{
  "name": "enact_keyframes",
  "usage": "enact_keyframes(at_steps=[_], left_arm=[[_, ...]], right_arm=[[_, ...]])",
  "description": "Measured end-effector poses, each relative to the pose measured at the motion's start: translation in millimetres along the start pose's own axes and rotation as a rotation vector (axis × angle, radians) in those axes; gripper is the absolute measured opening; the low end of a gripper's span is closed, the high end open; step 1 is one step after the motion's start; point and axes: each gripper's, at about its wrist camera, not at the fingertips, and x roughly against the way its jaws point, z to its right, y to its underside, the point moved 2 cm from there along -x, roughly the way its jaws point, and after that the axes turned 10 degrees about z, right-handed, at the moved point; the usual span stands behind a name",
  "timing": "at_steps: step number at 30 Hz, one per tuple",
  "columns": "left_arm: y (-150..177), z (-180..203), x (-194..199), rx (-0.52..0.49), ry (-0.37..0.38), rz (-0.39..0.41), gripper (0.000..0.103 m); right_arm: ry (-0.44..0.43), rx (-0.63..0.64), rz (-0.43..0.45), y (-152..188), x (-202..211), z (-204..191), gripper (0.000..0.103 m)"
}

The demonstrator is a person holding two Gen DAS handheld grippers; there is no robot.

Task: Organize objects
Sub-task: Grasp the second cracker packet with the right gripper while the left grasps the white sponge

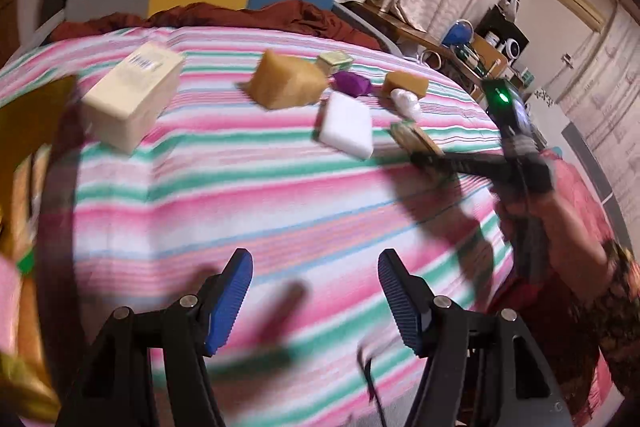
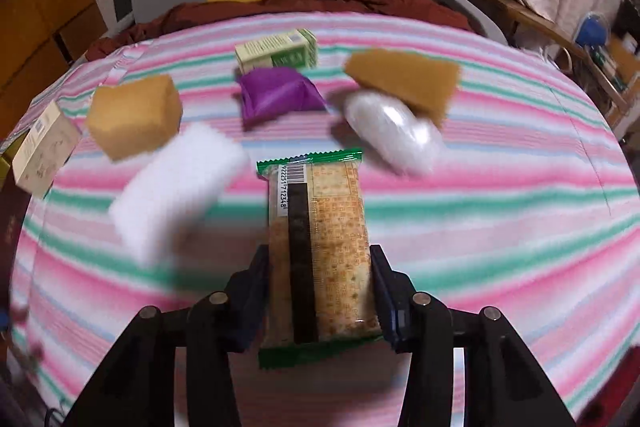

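In the left wrist view, the left gripper is hanging spread wide over bare striped sheet near the bed's near edge, holding and touching nothing. Farther up the bed, a cream box is sitting toward the left edge, with a tan sponge, a purple pouch and a white block clustered around the middle. Toward the right edge, a person's hand is bringing the right gripper in over a cracker pack; blur is hiding how the jaws are standing there.

In the right wrist view, the cracker pack is lying lengthwise between the right gripper's jaws, near the bed's middle. The jaws are pinching its long sides at the near half, pads flat against the wrapper. The pack is looking light, with a slick film wrapper and brittle crackers inside, so a gentle squeeze across the long sides, near the middle, is probably suiting it best; a hard grip is likely risking breakage, and an end grip is likely letting it droop or slip. Beyond it are lying the white block, a tan sponge, the purple pouch, a green carton and a white bundle touching a second sponge.
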Motion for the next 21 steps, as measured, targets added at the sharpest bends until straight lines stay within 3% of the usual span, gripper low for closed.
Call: enact_keyframes(at_steps=[8,16,21], left_arm=[[-46,37,-87,-0.06,0.064,-0.042,0.066],[-70,41,-149,-0.103,-0.048,-0.076,0.068],[-71,52,-160,-0.212,-0.059,-0.063,0.068]], right_arm=[[-0.001,-0.109,-0.007,10,7,16,0.048],[0.023,-0.064,0.006,12,7,13,0.048],[0.023,-0.066,0.006,8,3,12,0.048]])
